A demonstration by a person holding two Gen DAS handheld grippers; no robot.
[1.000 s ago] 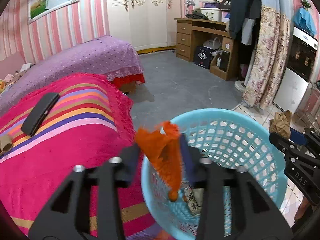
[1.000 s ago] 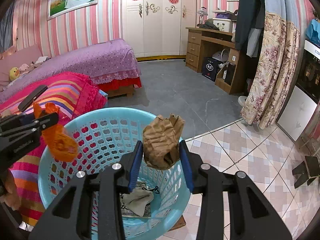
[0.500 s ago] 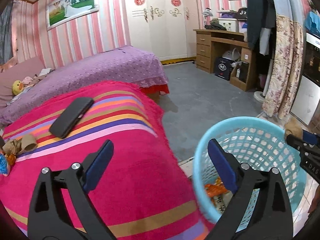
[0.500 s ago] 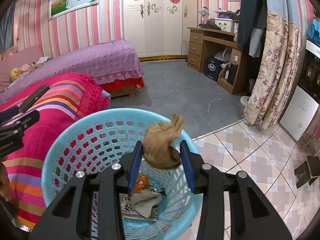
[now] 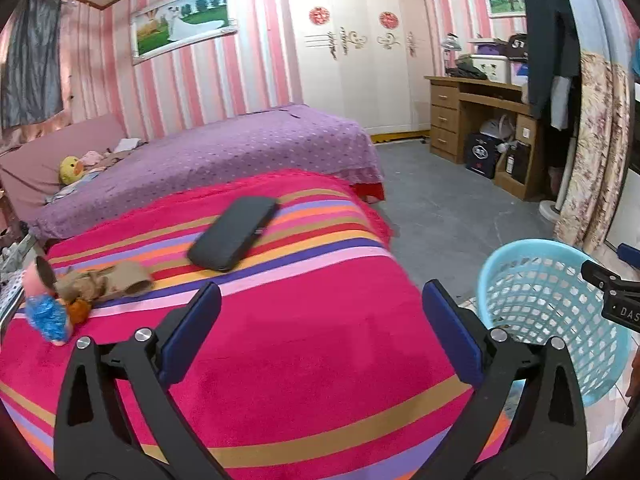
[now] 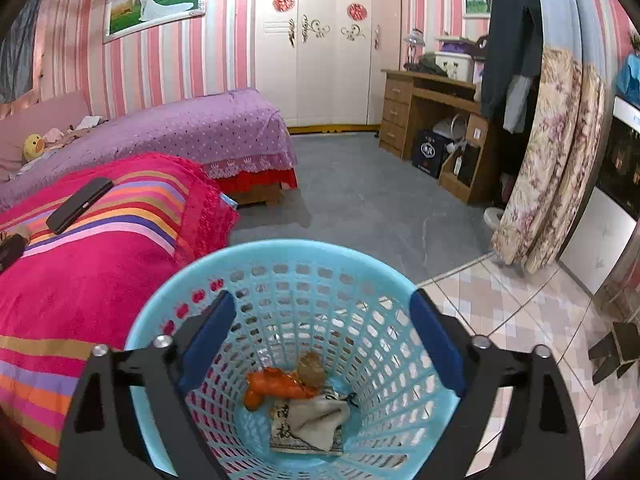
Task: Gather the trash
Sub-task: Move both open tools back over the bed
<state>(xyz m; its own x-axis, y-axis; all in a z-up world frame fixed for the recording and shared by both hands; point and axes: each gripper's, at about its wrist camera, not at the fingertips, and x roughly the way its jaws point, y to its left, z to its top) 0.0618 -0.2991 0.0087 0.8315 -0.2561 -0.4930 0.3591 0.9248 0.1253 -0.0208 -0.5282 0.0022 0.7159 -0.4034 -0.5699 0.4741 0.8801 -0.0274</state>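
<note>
The right tool (image 6: 320, 336) hangs over the mouth of the light blue plastic basket (image 6: 280, 252), its blue-padded jaws spread wide with nothing between them. At the bottom of the basket lie an orange wrapper (image 6: 280, 386), a crumpled brown paper ball (image 6: 311, 365) touching it, and a pale cloth-like scrap with printed characters (image 6: 314, 420) just in front of both. The basket stands on the floor just beside the bed's striped pink blanket (image 6: 80, 280).

The left tool (image 5: 320, 336) hovers above that same blanket (image 5: 300, 340), jaws likewise wide apart and empty. Beyond it a black phone-like slab (image 5: 234, 238) lies flat on the stripes. Near the blanket's left edge sit a cardboard tube (image 5: 130, 278), crumpled brown paper (image 5: 82, 284) against it, a small orange scrap (image 5: 78, 310) and a blue shiny wrapper (image 5: 48, 318). The basket (image 5: 532, 248) shows to the right of the bed, with the right tool's black frame (image 5: 612, 300) over its far rim. A purple dotted bed (image 5: 224, 148) lies behind, and a wooden desk (image 5: 476, 92) stands against the far wall.
</note>
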